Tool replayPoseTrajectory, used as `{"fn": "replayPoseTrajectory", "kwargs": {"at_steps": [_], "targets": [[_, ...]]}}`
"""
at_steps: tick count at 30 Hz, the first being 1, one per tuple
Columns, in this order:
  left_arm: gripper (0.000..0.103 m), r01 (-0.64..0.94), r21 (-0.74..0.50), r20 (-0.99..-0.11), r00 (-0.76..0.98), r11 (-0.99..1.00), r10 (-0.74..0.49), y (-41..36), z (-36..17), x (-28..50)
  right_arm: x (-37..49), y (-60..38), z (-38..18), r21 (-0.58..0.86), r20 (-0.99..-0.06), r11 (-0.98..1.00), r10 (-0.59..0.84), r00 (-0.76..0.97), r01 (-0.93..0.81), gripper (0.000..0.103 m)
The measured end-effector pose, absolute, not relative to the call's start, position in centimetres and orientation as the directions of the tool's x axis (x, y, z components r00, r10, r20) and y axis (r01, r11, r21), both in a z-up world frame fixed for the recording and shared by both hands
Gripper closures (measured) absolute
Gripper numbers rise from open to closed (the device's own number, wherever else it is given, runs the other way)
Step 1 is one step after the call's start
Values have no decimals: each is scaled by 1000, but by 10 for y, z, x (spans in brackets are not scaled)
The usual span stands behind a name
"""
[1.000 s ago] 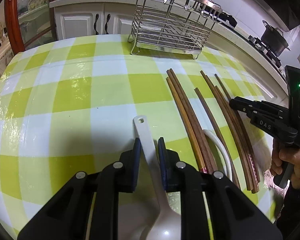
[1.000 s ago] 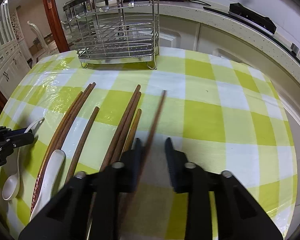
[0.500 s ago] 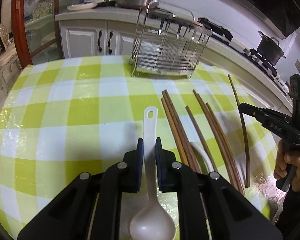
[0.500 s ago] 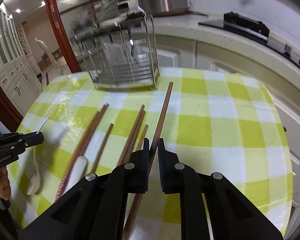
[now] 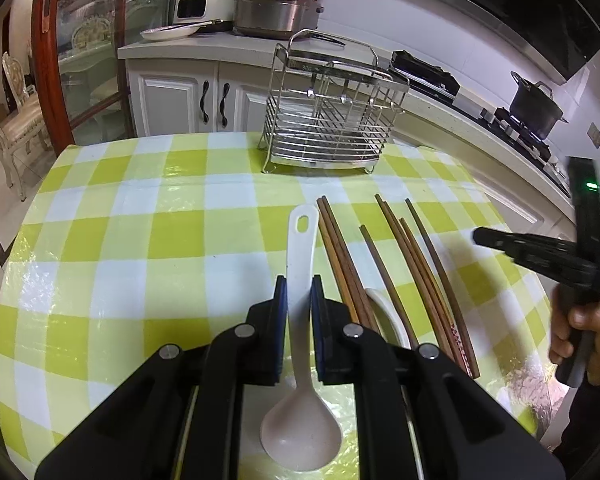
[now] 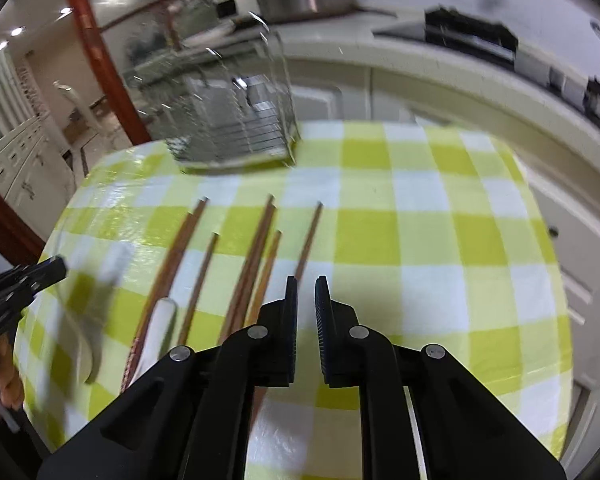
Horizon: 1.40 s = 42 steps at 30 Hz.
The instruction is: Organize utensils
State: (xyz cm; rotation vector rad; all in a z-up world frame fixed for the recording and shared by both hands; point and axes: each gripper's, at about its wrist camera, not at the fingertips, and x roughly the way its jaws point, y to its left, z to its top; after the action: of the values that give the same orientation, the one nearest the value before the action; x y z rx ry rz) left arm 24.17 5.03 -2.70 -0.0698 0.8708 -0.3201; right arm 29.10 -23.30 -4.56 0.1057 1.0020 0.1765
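**Spoon lifted, chopstick lost**

Our left gripper [image 5: 299,294] stays clamped on the white spoon [image 5: 300,360], now raised above the checked table [image 5: 140,240]. Our right gripper [image 6: 306,296] has closed on nothing (its chopstick [image 6: 308,240], pinched half a second ago, lies back among the others).

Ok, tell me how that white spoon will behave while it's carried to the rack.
The white spoon looks like stiff, light plastic, so it should not bend. The left gripper pinches its narrow, glossy handle with the bowl hanging behind, so it may pivot or slip. Probably not fragile.
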Motion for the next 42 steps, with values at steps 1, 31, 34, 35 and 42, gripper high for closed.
{"fn": "replayPoseTrajectory", "kwargs": {"at_steps": [1, 31, 34, 35, 42], "targets": [[92, 248, -193, -740, 598, 949, -306, 51, -28, 241, 296, -232, -53, 178, -841, 980, 198, 503, -88, 90], [91, 269, -241, -713, 603, 932, -358, 74, -27, 247, 316, -188, -79, 16, -876, 990, 80, 475, -139, 93], [91, 269, -229, -710, 612, 936, -349, 75, -21, 244, 307, -195, -61, 32, -852, 989, 102, 513, -142, 93], [91, 268, -226, -709, 614, 937, -347, 75, -20, 244, 302, -198, -51, 34, -837, 989, 107, 536, -144, 93], [91, 272, -213, -688, 640, 938, -342, 69, -2, 239, 275, -211, 4, 69, -761, 985, 154, 631, -157, 93]]}}
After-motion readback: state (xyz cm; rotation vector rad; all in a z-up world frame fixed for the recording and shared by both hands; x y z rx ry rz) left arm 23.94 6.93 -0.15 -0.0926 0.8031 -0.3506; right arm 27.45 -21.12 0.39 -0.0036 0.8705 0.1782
